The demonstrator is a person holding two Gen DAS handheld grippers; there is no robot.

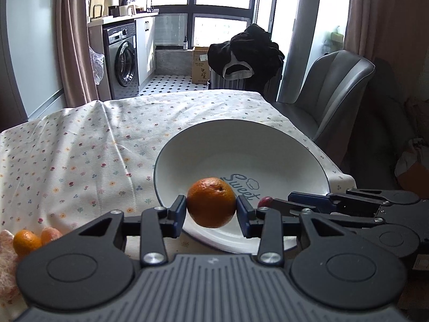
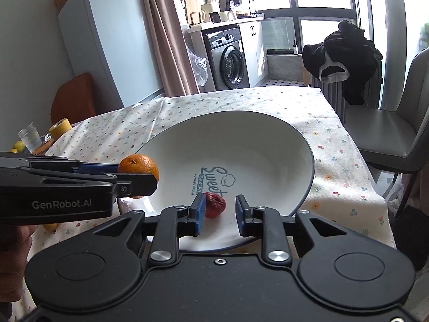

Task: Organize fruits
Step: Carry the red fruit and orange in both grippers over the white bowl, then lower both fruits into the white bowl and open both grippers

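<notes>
Orange and dimpled, the mandarin (image 1: 211, 202) is pinched between the two blue pads of my left gripper (image 1: 211, 209), one pad pressed to each side. It is round, with a small dark navel facing up and a shadowed underside. I hold it in the air above the near rim of a white bowl (image 1: 281, 145); from my right wrist camera, the same fruit hangs over the bowl's left edge.

My right gripper (image 2: 218, 210) stands open, its blue pads apart. A dark red, wrinkled fruit, likely a jujube (image 2: 214, 204), lies on the bowl's floor between those pads, just beside the left one; whether it touches I cannot tell. Blue lettering reading "Sweet" is printed just beyond it.

At my near left, two more small mandarins (image 1: 26, 241) sit on the floral tablecloth (image 1: 80, 155) beside something pink and fuzzy. The bowl rests on this cloth.

Further off, a grey chair (image 1: 332, 88) stands at the table's right. Beyond the table are a washing machine (image 1: 122, 59), dark clothing (image 1: 249, 51) heaped over a rack, and bright windows.
</notes>
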